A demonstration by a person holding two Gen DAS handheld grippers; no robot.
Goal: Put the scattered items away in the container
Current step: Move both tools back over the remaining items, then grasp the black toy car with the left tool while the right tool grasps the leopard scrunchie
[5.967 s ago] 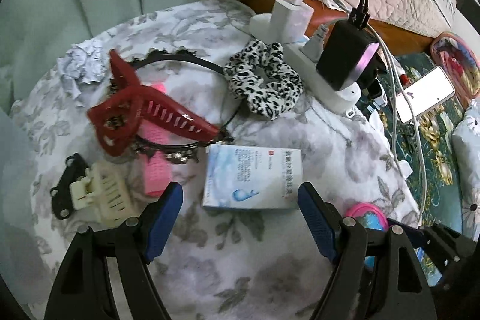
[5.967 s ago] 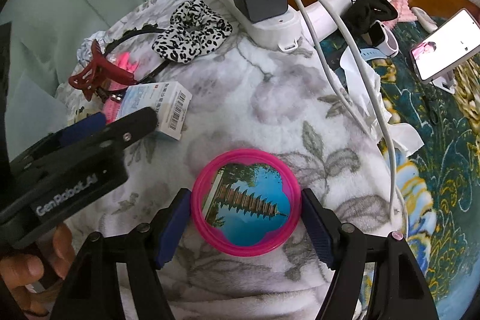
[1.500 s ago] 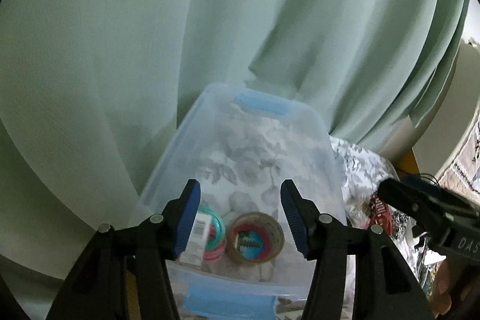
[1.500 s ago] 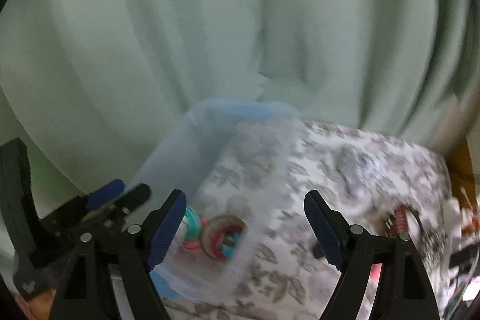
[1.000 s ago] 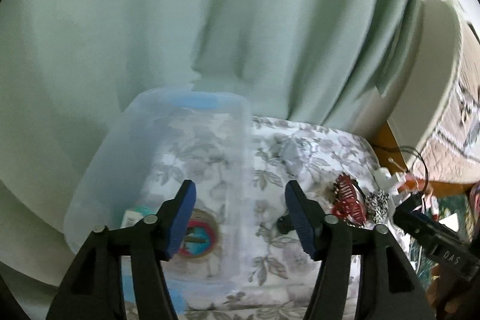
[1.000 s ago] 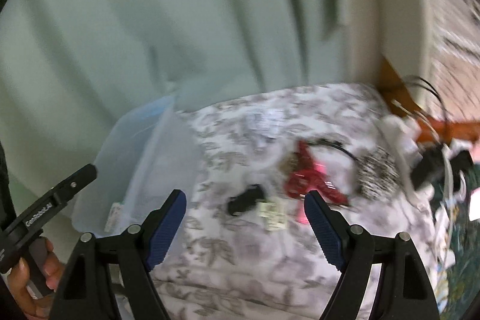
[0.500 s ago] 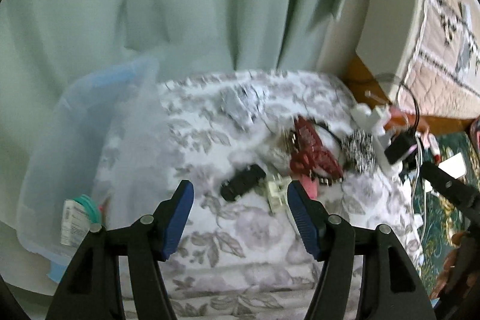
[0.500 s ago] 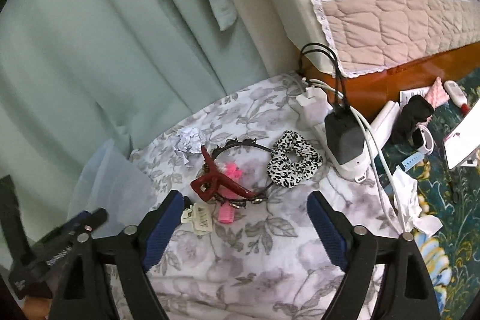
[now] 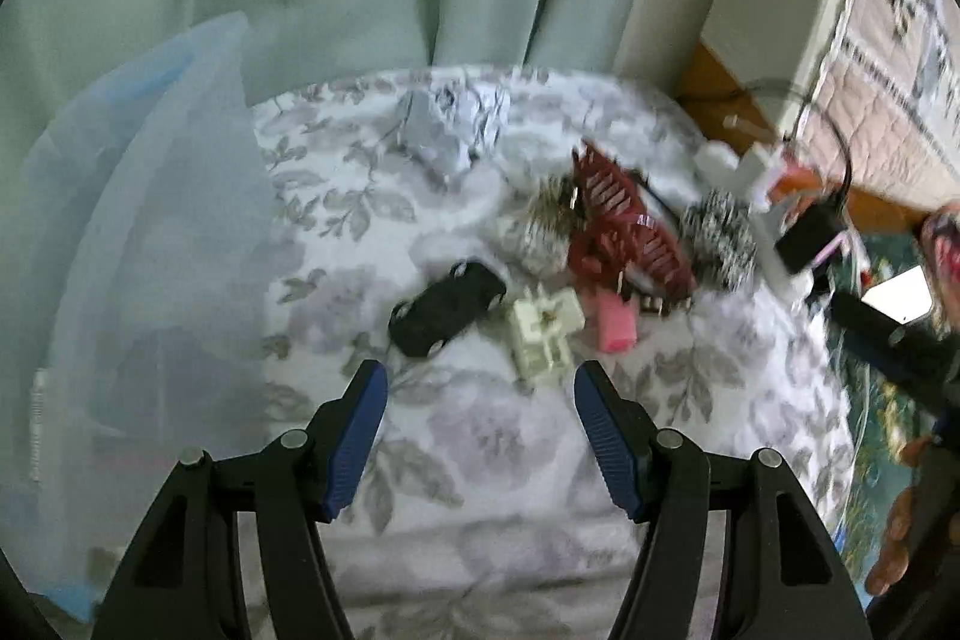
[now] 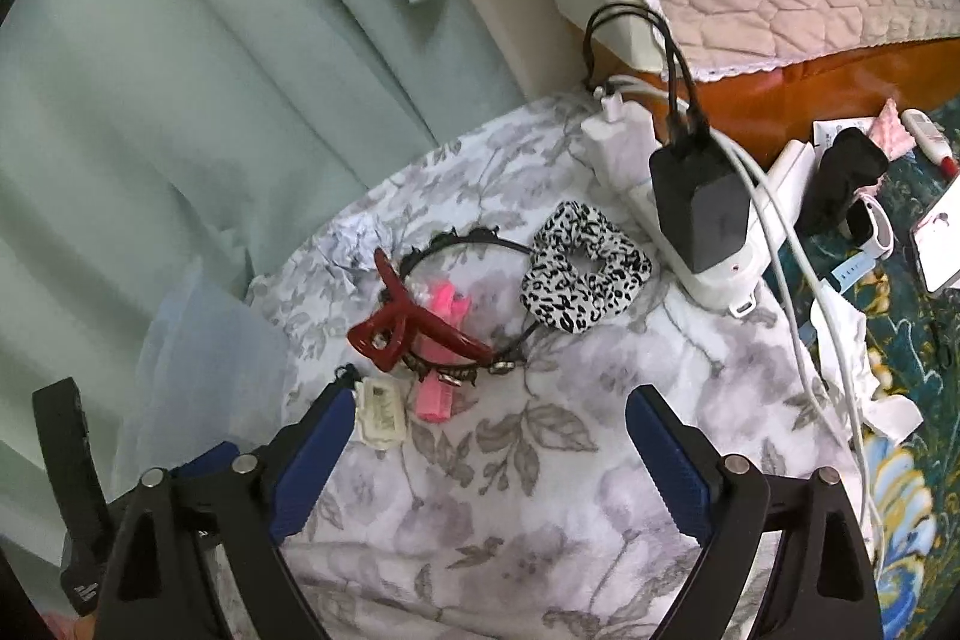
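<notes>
Container [image 9: 150, 232]: translucent plastic box with blue trim, at the left of the left wrist view, on the floral cloth [image 9: 480, 460]; its contents are too blurred to tell.
Scattered items: in a cluster at the middle of the cloth, right of the container.
Black clip [image 9: 447, 307]: nearest the container, just above the left fingers.
Cream clip [image 9: 543, 334]: just right of the black clip, with a pink clip [image 9: 615, 325] beside it.
Red claw clip [image 10: 414, 325]: lies over a black headband [image 10: 468, 244], centre of the right wrist view.
Leopard scrunchie [image 10: 585, 268]: right of the headband, close to a white power strip [image 10: 714, 244] carrying a black charger [image 10: 696, 202].
Crumpled paper [image 10: 357, 238]: upper left of the cluster, near the green curtain [image 10: 180, 70].
Left gripper [image 9: 480, 436]: fingers apart, nothing between them, above bare cloth.
Right gripper [image 10: 483, 451]: fingers widening, empty; the cream clip sits by the left finger.
</notes>
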